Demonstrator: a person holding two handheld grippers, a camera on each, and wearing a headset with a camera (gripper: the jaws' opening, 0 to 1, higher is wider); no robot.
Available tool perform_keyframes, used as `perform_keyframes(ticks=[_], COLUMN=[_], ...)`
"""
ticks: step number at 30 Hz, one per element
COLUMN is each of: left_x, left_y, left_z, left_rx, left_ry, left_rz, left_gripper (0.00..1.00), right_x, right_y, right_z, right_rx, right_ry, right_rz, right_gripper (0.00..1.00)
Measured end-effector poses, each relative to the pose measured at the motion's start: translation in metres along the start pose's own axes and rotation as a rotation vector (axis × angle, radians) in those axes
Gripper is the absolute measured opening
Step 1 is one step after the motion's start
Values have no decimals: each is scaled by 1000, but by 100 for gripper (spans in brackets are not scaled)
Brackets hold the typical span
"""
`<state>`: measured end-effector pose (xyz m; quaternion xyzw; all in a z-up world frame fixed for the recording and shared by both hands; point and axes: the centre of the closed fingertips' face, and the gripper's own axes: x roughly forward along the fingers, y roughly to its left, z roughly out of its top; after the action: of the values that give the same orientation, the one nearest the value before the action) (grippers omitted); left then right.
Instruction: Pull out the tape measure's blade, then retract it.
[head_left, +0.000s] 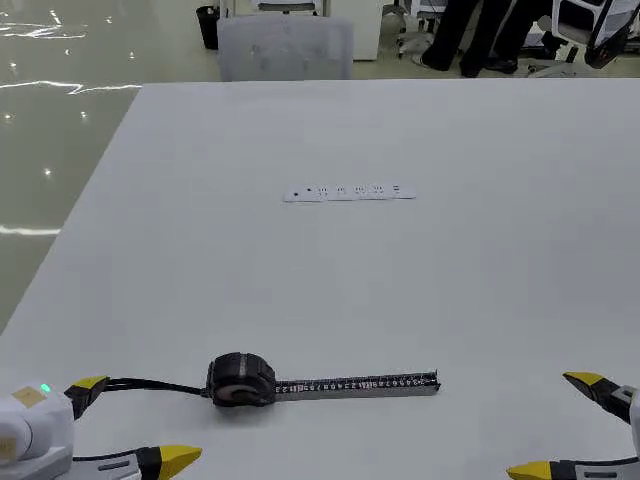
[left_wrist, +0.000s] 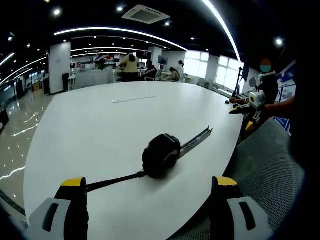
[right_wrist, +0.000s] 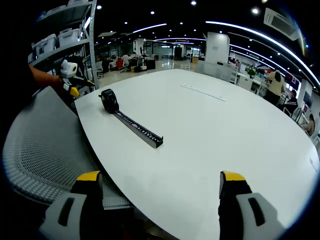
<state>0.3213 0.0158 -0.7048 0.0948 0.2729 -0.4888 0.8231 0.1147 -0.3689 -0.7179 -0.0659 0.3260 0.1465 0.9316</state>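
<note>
The tape measure (head_left: 241, 380) lies on the white table (head_left: 350, 260) at about 6 o'clock in the head view. Its blade (head_left: 360, 384) is already out, pointing to 3 o'clock, so the pulling seems done and the retracting is left. Perhaps a lock holds the blade; I cannot tell. The left gripper (head_left: 135, 420) at 7 o'clock and the right gripper (head_left: 558, 425) at 5 o'clock both stand wide apart and hold nothing.
</note>
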Motion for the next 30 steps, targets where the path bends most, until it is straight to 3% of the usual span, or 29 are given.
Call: perform_keyframes(ticks=[7, 17, 22, 26, 30], left_x=[4, 12, 23, 32, 39], left_y=[2, -8, -17, -22, -25], left_z=[2, 29, 33, 40, 39], left_rx=[-50, -95, -62, -72, -50], left_ry=[18, 1, 40, 28, 44], left_rz=[37, 72, 93, 96, 125], left_gripper=[100, 100, 100, 100, 100], right_x=[1, 6, 12, 16, 20], right_y=[2, 5, 4, 2, 0], right_z=[4, 18, 27, 36, 40], right_rx=[-24, -85, -118, -146, -175], right_ry=[11, 31, 40, 40, 54], right_rz=[18, 60, 73, 86, 96], right_gripper=[98, 96, 95, 95, 94])
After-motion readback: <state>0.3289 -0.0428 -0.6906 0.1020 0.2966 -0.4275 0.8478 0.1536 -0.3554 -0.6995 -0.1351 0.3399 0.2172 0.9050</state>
